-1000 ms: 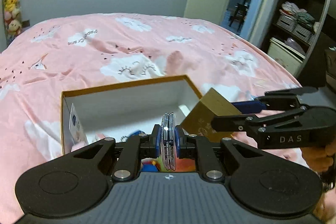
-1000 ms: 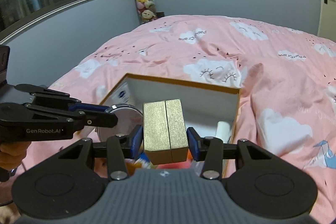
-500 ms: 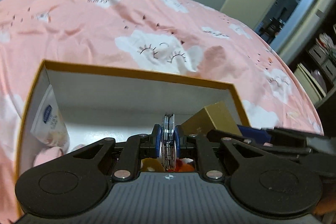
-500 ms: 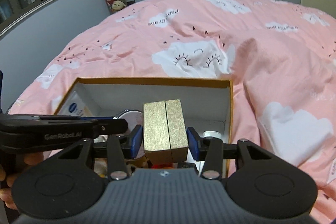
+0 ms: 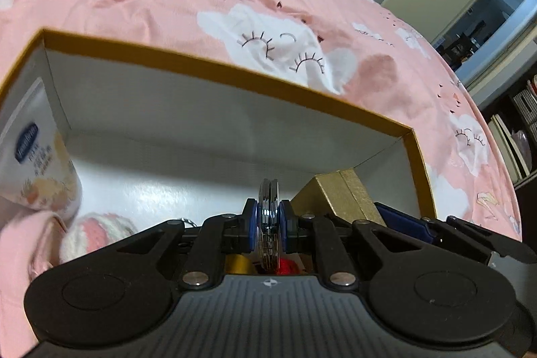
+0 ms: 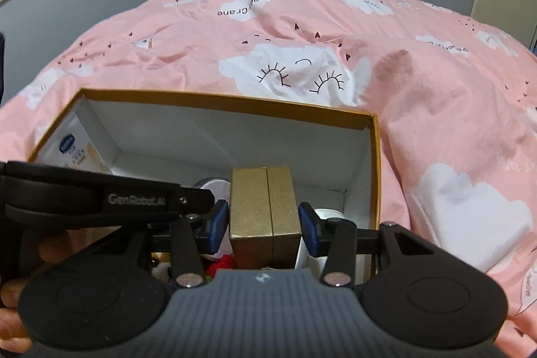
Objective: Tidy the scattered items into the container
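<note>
Inside the gold-rimmed white cardboard box (image 6: 214, 136), left tongs (image 5: 268, 225) clamp a round silver compact (image 5: 268, 217); right tongs (image 6: 265, 223), at 3 o'clock, bracket a gold rectangular box (image 6: 265, 207).

Lowered both grippers from above the rim into the box (image 6: 375, 163); right gripper (image 6: 265, 225) now eased apart from the gold case (image 6: 265, 210), pads no longer touching.

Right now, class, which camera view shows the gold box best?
The right wrist view: the gold box sits centred between the right gripper's fingers, its top and front visible. The left wrist view catches only a corner behind the left gripper, which holds a round silver case.
</note>
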A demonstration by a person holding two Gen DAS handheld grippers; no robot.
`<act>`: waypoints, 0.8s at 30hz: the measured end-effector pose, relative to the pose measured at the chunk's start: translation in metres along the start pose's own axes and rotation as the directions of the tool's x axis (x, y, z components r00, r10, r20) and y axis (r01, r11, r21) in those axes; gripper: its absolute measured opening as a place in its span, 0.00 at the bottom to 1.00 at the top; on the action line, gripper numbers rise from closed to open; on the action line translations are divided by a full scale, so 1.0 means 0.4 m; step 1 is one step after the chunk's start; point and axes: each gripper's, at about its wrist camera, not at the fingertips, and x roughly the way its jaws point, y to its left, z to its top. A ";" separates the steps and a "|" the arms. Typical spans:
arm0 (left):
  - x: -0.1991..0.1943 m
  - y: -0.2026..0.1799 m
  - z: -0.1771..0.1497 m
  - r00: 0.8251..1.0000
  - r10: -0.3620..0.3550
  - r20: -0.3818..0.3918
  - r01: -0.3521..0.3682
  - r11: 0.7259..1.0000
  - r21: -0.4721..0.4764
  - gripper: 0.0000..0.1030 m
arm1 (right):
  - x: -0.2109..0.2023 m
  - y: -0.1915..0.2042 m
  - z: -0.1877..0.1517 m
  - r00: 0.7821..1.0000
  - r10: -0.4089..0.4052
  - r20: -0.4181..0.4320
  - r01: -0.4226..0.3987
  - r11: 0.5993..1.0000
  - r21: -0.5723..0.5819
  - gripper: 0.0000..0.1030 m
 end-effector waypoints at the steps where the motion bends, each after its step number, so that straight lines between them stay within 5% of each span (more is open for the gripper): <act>1: 0.003 0.002 0.000 1.000 -0.002 -0.003 0.002 1.000 -0.009 0.15 | 0.002 0.000 0.001 1.000 -0.004 -0.007 0.004 1.000 -0.005 0.47; 13: 0.017 -0.008 0.005 1.000 -0.014 -0.022 0.013 0.999 -0.052 0.15 | 0.000 -0.016 0.011 0.997 0.044 -0.058 -0.044 0.999 -0.005 0.46; 24: 0.022 -0.032 0.003 0.997 -0.055 -0.047 0.052 0.997 -0.064 0.17 | -0.042 -0.026 -0.008 1.000 -0.026 0.004 0.026 0.998 -0.053 0.46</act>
